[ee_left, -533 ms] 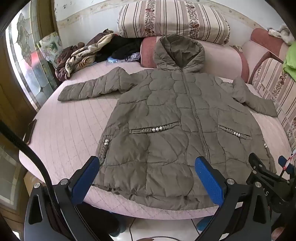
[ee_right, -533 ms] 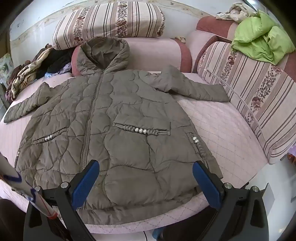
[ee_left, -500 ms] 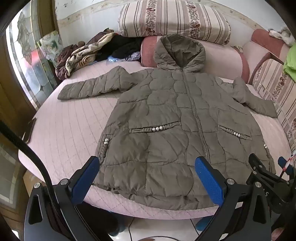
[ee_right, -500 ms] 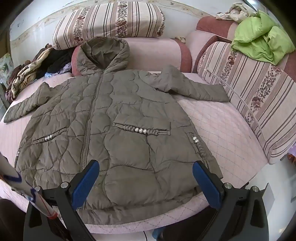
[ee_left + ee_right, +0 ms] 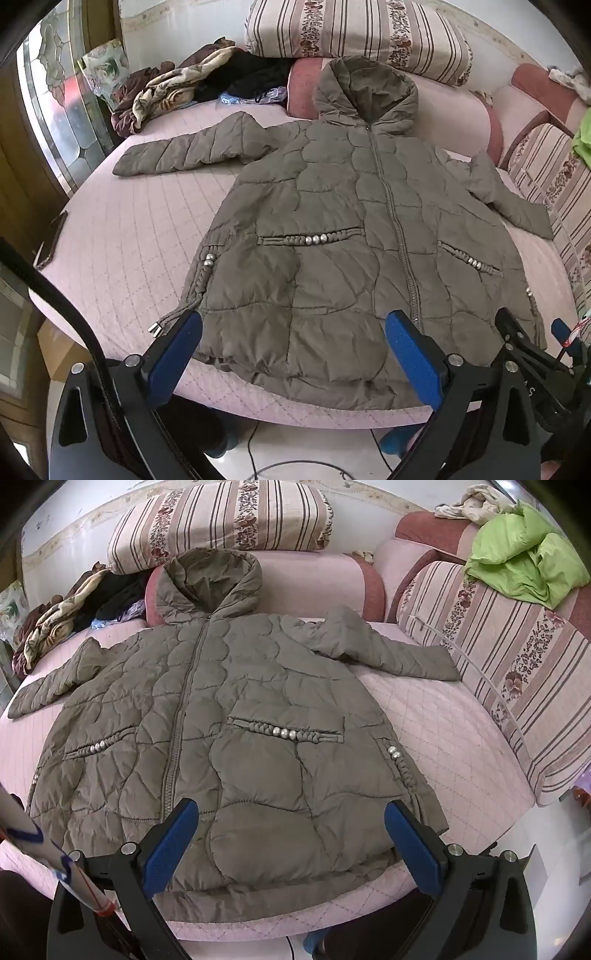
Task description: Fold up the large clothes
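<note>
- Left wrist view: nothing has shifted against the picture of half a second ago. The hooded quilted coat lies front up, zipped and spread flat on the pink quilted bed cover, exactly as it did. Judged from this, folding has not begun; both hands are poised for a first grasp.
- Left wrist view, pose: the left gripper hangs above the near hem at 6 o'clock, its blue pads spread wide with nothing between them, released. The hood points to 12 o'clock and rests against a pink bolster; one sleeve reaches toward 10 o'clock, the other toward 3 o'clock. The right gripper's black frame shows at 4 o'clock.
- Right wrist view: likewise unchanged; the coat keeps the same outline, hem nearest the lens.
- Right wrist view, pose: the right gripper tilts downward over the hem at 6 o'clock, jaws fully apart and empty. The sleeve on this side stretches to 2 o'clock, its cuff near the striped cushion. A green garment lies at 1 o'clock, a heap of clothes at 10 o'clock, both well apart from the coat.
</note>
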`<state>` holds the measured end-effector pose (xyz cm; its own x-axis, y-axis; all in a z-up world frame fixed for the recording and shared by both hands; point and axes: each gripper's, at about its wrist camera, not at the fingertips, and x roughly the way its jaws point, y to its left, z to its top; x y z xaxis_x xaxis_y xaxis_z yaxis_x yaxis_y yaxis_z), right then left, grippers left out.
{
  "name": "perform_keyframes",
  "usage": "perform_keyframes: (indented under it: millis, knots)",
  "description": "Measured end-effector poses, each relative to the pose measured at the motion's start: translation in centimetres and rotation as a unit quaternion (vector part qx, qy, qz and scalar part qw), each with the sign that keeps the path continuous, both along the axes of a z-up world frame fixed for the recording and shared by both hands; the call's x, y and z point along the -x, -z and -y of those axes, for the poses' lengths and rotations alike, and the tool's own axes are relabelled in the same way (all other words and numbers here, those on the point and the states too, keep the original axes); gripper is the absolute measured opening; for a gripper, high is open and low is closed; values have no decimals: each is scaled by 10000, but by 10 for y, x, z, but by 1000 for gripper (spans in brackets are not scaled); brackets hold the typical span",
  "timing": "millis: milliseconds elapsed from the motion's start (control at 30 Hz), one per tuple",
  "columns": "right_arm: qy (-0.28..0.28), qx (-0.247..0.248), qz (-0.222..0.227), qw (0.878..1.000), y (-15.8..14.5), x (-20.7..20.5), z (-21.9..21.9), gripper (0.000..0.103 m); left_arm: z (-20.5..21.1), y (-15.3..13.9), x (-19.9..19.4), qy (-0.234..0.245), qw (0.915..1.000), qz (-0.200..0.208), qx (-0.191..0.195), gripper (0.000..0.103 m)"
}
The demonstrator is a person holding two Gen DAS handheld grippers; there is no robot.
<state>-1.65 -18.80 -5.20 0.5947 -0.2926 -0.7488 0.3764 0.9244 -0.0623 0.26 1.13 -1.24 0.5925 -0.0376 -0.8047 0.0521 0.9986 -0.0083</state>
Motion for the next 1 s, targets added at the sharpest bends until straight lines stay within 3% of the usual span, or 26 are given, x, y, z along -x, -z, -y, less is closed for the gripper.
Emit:
perform_keyframes:
  millis: [400, 567, 833, 1000]
  knots:
    - [-56, -178, 32, 9998, -2, 0, -2, 102, -5, 0, 1, -251, 9996, -44, 116, 99]
    - [-29, -285, 64, 9996, -1, 1, 0, 102, -2, 5, 3, -171, 9998, 51, -121, 99]
    - [56, -192, -5, 9998, 1, 2, 3, 102, -4, 12, 0, -65, 9993, -339, 138, 99]
    - [20, -166, -27, 9999, 3, 2, 2, 102, -5, 14, 1, -107, 9993, -343, 136, 99]
